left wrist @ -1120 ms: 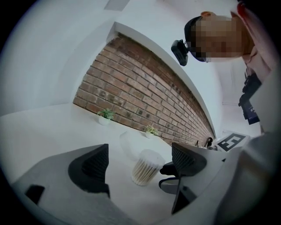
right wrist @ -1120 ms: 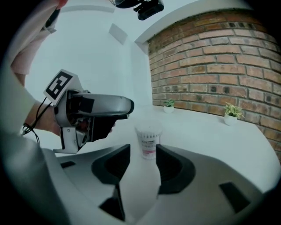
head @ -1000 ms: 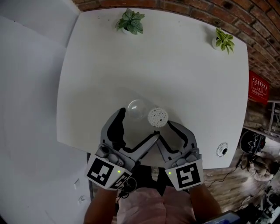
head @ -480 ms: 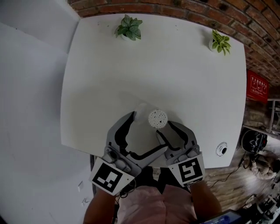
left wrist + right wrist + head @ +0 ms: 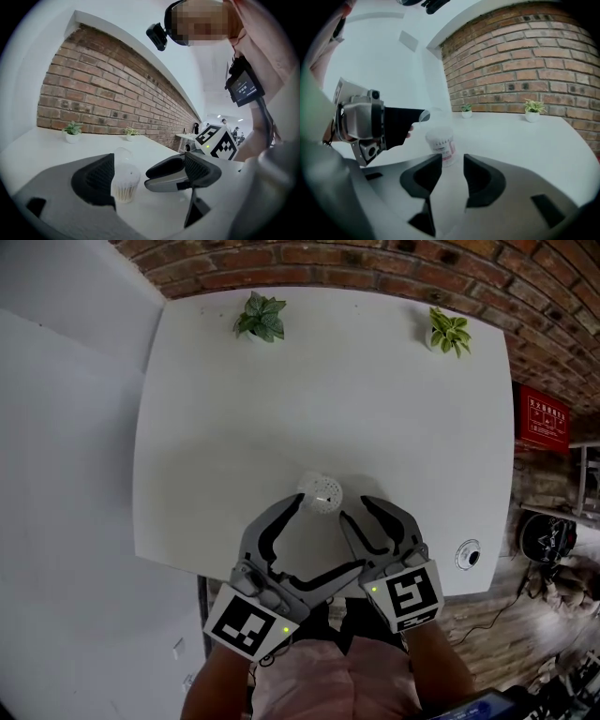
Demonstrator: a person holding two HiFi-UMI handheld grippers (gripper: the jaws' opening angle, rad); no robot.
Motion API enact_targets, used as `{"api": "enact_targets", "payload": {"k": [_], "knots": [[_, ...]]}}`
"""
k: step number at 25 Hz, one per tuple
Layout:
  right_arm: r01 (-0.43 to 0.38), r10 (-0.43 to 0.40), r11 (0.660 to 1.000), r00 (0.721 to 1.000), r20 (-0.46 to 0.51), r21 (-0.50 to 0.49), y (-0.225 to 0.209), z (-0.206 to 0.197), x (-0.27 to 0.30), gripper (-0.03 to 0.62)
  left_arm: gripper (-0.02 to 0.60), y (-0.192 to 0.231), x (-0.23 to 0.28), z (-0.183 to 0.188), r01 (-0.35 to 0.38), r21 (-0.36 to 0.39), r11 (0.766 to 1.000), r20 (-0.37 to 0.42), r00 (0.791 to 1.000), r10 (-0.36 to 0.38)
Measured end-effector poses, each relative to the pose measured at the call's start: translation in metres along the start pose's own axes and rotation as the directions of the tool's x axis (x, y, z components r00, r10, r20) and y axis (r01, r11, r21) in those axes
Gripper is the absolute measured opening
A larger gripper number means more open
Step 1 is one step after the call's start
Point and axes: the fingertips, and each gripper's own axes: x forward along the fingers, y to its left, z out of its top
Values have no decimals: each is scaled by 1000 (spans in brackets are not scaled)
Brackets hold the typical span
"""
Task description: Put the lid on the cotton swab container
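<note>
Closing right gripper (image 5: pixel 452 171) jaws hold nothing, cotton swab container (image 5: pixel 325 491) just beyond them | left gripper (image 5: pixel 145 176) released, jaws wide, container beside 1 jaw | clear lid (image 5: pixel 123 154) just beside container, lower centre of head view, on table (image 5: pixel 375 399)

right tongs (image 5: pixel 452 159) closing, nothing between | cotton swab container (image 5: pixel 440 139) upright just beyond tips | on white table (image 5: pixel 525 140)
</note>
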Motion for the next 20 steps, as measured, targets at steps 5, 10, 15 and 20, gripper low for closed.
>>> {"api": "enact_targets", "payload": {"k": [5,10,15,20], "knots": [[93,-94,995,995,38,21,-29,10,-13,114,476,-10,9,-3,36,33,999,-2,999,-36],[59,-59,998,992,113,2,-36,46,-20,129,476,-16,16,-10,65,64,996,-17,998,-64],[-39,44,998,992,122,-47,-22,70,-14,172,473,-17,16,-11,82,74,994,-28,996,-80],[-102,105,992,993,49,-70,-4,66,-1,183,474,-17,16,-14,85,77,993,-45,996,-82]]}}
